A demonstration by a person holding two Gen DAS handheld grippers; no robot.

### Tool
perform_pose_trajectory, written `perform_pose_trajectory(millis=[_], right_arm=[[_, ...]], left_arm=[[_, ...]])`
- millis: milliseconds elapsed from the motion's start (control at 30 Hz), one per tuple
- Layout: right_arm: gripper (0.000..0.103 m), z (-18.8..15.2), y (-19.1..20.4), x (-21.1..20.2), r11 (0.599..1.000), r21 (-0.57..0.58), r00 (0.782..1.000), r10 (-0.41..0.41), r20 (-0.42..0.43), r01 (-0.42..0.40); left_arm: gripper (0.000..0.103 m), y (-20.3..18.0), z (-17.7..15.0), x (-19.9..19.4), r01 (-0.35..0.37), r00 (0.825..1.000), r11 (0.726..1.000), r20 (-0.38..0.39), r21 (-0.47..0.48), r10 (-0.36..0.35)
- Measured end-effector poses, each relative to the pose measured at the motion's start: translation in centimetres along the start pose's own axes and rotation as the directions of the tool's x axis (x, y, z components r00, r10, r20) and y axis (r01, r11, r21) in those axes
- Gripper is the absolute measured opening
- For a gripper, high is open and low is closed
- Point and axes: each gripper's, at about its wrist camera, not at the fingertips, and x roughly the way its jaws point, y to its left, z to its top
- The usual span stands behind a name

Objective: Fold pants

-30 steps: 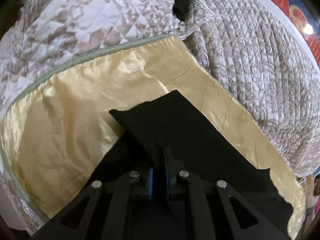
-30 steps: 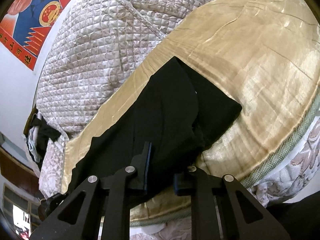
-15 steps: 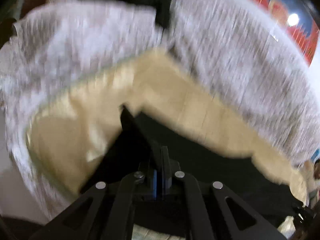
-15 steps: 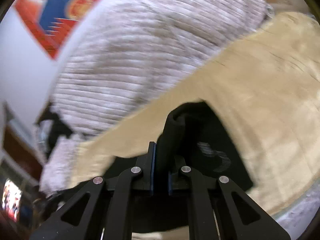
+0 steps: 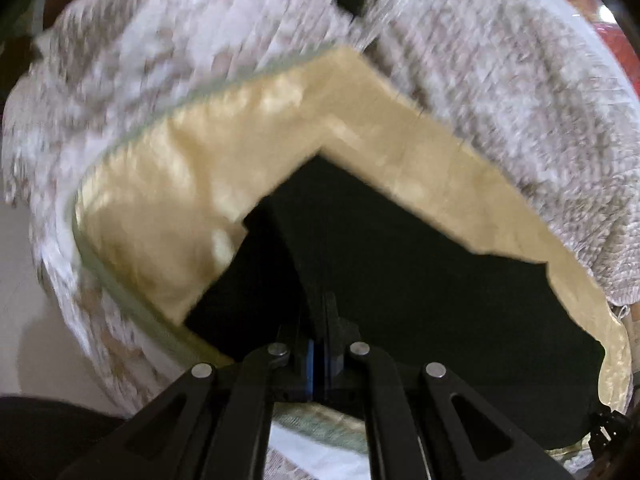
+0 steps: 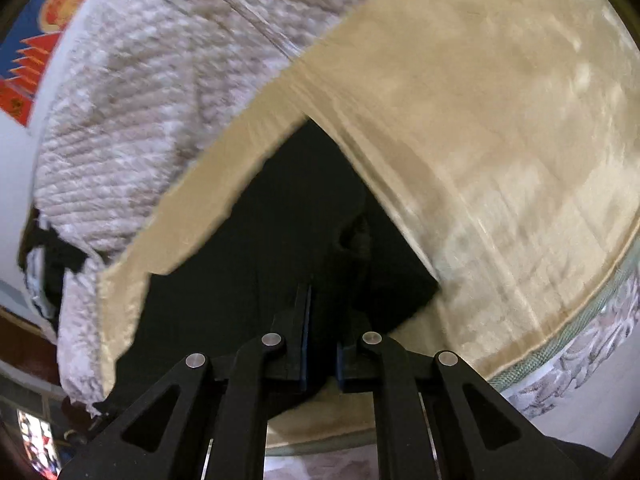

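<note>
Black pants (image 5: 420, 280) lie on a golden satin sheet (image 5: 168, 184). In the left wrist view my left gripper (image 5: 320, 312) is shut on the pants' edge, with a raised fold of black cloth running up from the jaws. In the right wrist view the same pants (image 6: 280, 240) spread ahead, and my right gripper (image 6: 322, 300) is shut on a bunch of the black cloth. Both views are motion blurred.
A quilted beige bedspread (image 5: 500, 80) is bunched behind the golden sheet (image 6: 500, 140) and shows in the right wrist view (image 6: 160, 80) too. The bed's piped edge (image 6: 580, 320) runs at right. A red and blue poster (image 6: 36, 40) hangs on the wall.
The right gripper closed onto the black cloth. Both grippers lifted and swung with the pants, so more black cloth now spreads over the golden sheet in both views.
</note>
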Motion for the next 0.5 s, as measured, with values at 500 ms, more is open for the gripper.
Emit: perform_pose_trajectory(millis=[500], right_arm=[[0.045, -0.2, 4.8, -5.2, 0.958, -0.228, 0.942, -0.095, 0.322, 0.175]], left_arm=[[0.016, -2.3, 3.7, -2.6, -0.065, 0.987, 0.997, 0.151, 0.047, 0.057]])
